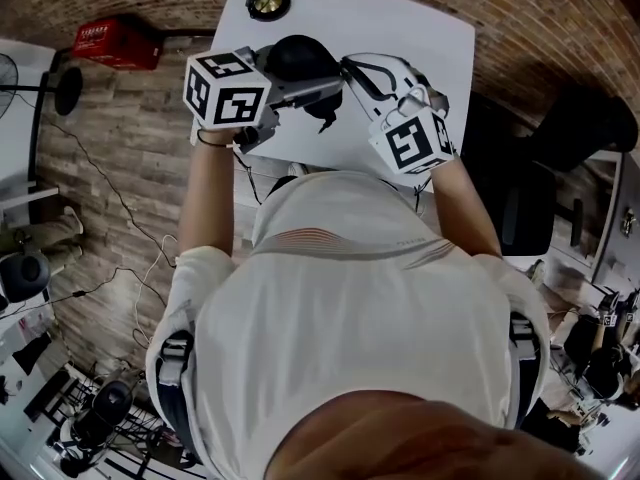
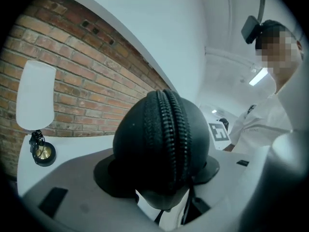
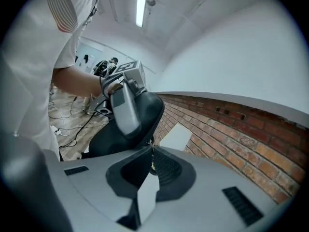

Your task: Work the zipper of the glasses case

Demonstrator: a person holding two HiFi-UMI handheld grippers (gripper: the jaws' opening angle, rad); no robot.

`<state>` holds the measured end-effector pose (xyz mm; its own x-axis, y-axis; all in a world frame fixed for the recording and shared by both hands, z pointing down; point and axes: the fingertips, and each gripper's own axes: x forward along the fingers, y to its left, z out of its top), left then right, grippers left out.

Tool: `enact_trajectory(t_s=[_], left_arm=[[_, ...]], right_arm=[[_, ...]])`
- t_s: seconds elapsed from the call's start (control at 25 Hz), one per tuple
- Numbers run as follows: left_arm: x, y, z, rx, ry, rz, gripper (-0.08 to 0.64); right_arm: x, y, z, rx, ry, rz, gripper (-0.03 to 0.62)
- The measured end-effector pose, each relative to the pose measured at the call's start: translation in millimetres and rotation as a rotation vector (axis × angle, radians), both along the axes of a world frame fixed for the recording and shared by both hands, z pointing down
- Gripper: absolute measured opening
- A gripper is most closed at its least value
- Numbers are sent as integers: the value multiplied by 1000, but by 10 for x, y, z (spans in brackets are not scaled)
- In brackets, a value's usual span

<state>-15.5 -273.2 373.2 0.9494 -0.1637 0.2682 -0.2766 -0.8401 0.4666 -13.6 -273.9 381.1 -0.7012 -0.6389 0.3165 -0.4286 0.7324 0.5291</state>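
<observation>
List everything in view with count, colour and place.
glasses case: one, black, over the table, clamped in the left gripper
zipper pull: one, colour unclear, pinched in the right gripper
table: one, white, below the case
round object: one, black with gold centre, table's far edge
box: one, red, floor left of table
left gripper: one, grey, shut on the case
right gripper: one, grey, jaws shut on the pull
</observation>
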Motion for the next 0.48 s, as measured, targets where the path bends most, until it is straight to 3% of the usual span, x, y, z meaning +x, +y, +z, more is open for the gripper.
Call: enact_trajectory(t_s=[0.2, 0.48], left_arm=[[108, 130, 275, 0, -138, 64, 265], [145, 271, 737, 57, -397, 136, 267]], right_arm=[[-10, -36, -38, 39, 11, -11, 60], [-21, 34, -11, 114, 94, -42, 61]])
